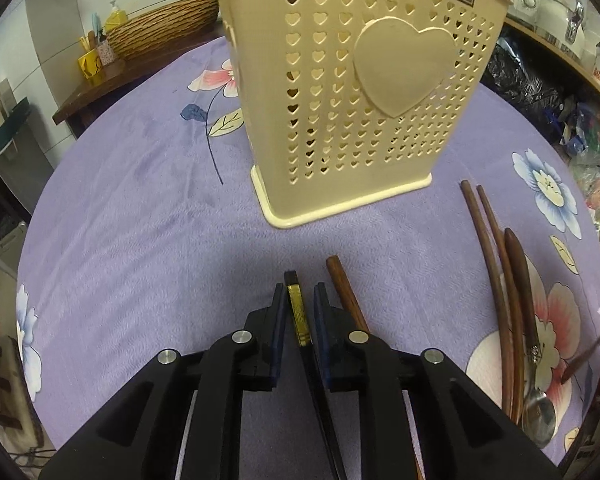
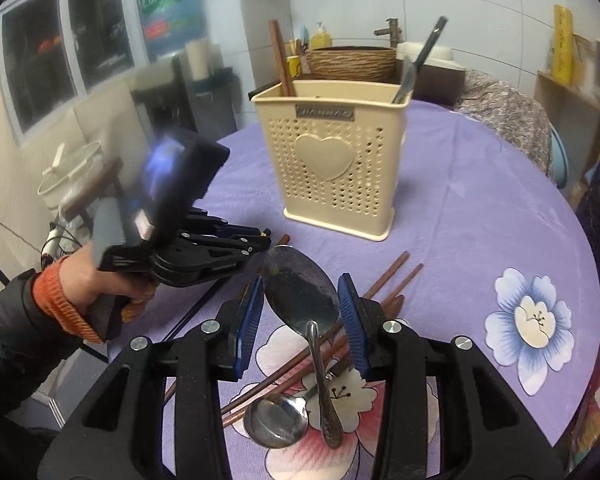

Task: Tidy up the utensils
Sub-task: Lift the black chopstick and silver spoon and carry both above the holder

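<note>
In the left wrist view, the left tool (image 1: 300, 308) is seen closed on a black chopstick with a gold band (image 1: 299, 318), whose squared end pokes out just past the fingertips. A brown wooden chopstick (image 1: 346, 294) lies on the worktop (image 1: 140, 220) just right of the right finger, partly hidden under it. Ahead of the tool stands the cream utensil holder (image 1: 360, 92), pierced with small hearts and bearing a large raised heart. Well to the right of the tool lie two more brown chopsticks (image 1: 490, 272) and a wooden-handled spoon (image 1: 520, 280), touching one another.

In the right wrist view, the right tool (image 2: 300, 312) is seen gripping a large metal spoon (image 2: 300, 292) by its bowl, the pads pressed against both edges and the handle hanging toward the camera. Beneath the tool, a smaller metal spoon (image 2: 276, 420) and brown chopsticks (image 2: 384, 284) lie crossed on the purple flowered cloth. Ahead stands the utensil holder (image 2: 336, 160), with a brown chopstick (image 2: 280, 60) in its left corner and a metal utensil (image 2: 416, 68) in its right. To the left, a person's hand (image 2: 100, 284) holds the left tool (image 2: 260, 240).
</note>
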A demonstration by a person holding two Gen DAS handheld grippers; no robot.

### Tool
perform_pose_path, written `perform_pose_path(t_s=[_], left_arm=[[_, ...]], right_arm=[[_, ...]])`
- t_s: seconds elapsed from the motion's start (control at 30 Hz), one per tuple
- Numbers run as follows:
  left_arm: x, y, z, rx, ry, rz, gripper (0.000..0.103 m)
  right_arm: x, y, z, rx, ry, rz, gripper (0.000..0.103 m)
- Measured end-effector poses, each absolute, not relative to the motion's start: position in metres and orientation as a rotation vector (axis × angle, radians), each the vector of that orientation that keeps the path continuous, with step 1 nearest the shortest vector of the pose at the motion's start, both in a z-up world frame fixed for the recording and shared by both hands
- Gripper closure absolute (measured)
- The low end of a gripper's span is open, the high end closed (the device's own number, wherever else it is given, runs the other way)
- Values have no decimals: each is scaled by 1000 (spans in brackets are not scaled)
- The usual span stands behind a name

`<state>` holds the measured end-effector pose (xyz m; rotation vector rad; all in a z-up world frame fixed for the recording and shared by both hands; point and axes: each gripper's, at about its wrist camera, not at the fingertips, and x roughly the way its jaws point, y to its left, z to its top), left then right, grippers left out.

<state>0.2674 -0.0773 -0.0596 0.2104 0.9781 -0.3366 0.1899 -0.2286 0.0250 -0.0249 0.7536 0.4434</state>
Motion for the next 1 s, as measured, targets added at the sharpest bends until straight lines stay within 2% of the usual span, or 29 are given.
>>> perform_pose_path(t_s=[0.3, 0.7, 1.0], left_arm=[[260, -73, -49, 166, 929, -324, 94], [189, -19, 80, -2, 570, -379, 94], [179, -5, 97, -35, 491, -376, 95]], right_arm=[[178, -246, 32, 25, 723, 394, 65], [169, -270, 49, 130, 671, 366, 66], [172, -264, 57, 122, 662, 371, 66]])
